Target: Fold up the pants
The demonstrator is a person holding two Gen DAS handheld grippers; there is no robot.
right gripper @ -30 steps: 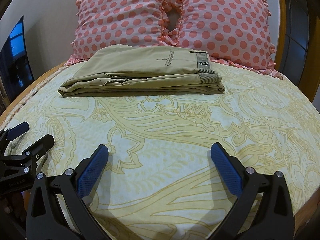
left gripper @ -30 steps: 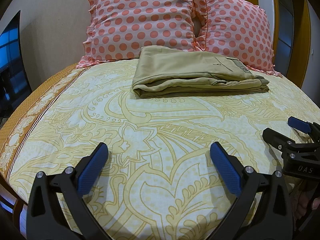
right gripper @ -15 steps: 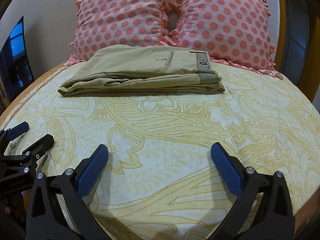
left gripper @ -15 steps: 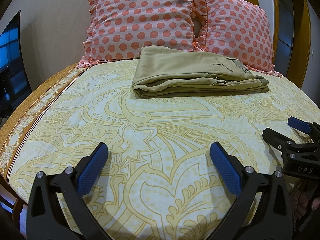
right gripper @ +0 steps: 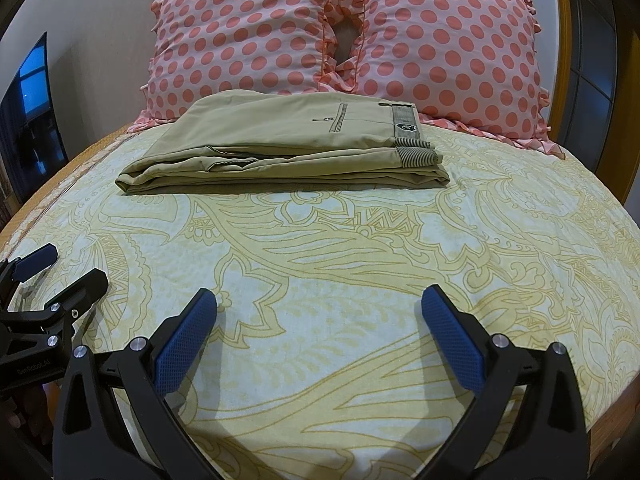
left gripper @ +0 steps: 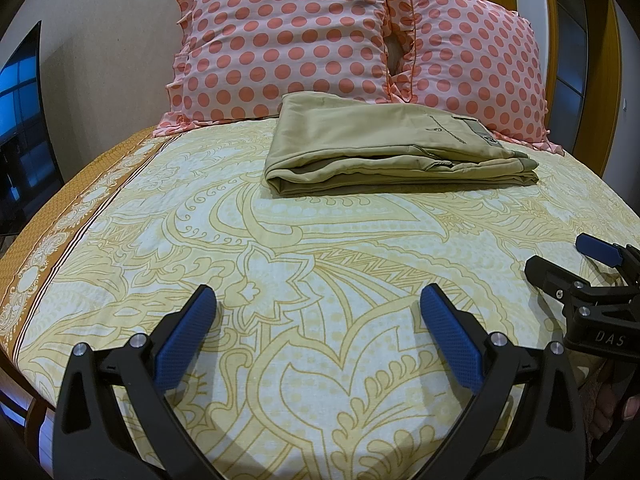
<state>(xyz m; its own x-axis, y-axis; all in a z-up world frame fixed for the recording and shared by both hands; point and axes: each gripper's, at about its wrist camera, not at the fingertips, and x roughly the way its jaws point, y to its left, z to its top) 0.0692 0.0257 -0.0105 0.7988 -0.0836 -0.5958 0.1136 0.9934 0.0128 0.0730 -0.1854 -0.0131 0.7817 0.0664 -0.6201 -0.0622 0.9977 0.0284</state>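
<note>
Khaki pants [left gripper: 384,148] lie folded in a flat stack at the far side of the bed, just in front of the pillows; they also show in the right wrist view [right gripper: 288,148]. My left gripper [left gripper: 318,312] is open and empty, low over the near part of the bed, well short of the pants. My right gripper [right gripper: 320,312] is open and empty at the same distance. Each gripper shows at the edge of the other's view: the right one [left gripper: 568,264] on the right, the left one [right gripper: 60,268] on the left.
The bed has a yellow patterned sheet [left gripper: 320,248] with an orange border on the left [left gripper: 60,220]. Two pink polka-dot pillows [right gripper: 248,32] [right gripper: 448,40] lean against the headboard. A dark screen [left gripper: 20,120] stands left of the bed.
</note>
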